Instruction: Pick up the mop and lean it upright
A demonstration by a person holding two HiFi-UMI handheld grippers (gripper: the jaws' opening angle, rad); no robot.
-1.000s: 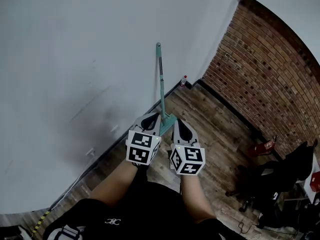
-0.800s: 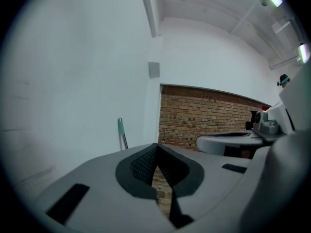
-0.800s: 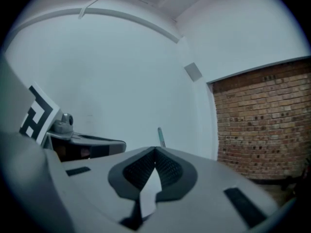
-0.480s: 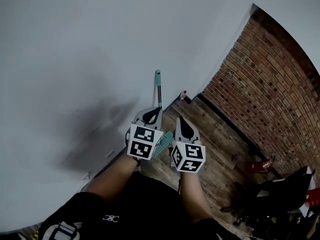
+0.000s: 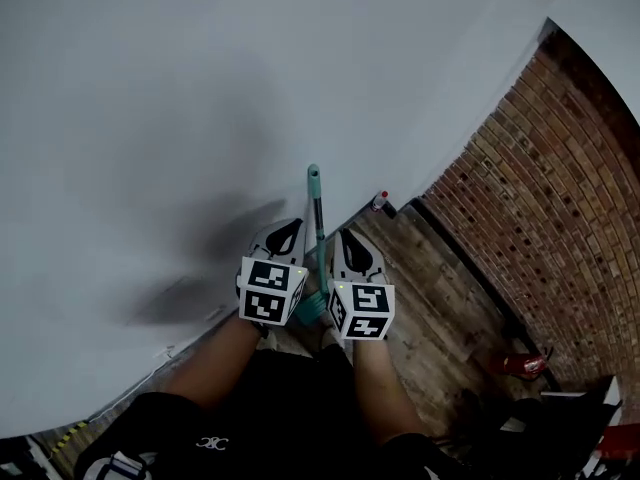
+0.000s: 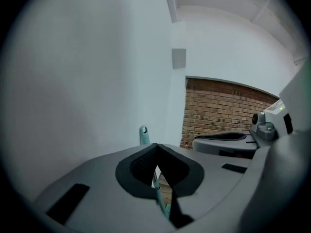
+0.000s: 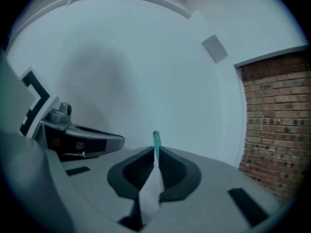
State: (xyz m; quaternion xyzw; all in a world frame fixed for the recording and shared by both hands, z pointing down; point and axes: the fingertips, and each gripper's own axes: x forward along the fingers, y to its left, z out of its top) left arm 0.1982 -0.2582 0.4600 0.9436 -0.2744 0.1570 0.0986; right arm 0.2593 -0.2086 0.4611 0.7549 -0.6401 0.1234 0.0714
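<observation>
In the head view I am seeing the mop [image 5: 317,230] standing nearly upright. Its handle is leaning against the white wall [image 5: 200,88], and its teal head is showing low down near the foot of that wall. The left gripper [image 5: 288,230] and the right gripper [image 5: 349,238] are both pointing at the wall side by side. The handle is rising up the wall in the gap between them, and neither gripper looks to be holding it. A small bottle [image 5: 378,201] is sitting on the wooden floor [image 5: 440,278] at the wall's base.

In the left gripper view the jaws are pressing together at their tips with nothing pinched. A sliver of handle is showing through the slot below the tips. The teal top end [image 6: 144,135] is poking up just above them against the wall.

In the right gripper view the jaws are drawn together too. A pale, blurred strip of handle is running along the narrow slit between them up to the teal tip [image 7: 156,139], with the wall behind it. I cannot tell whether the pads are touching it.
</observation>
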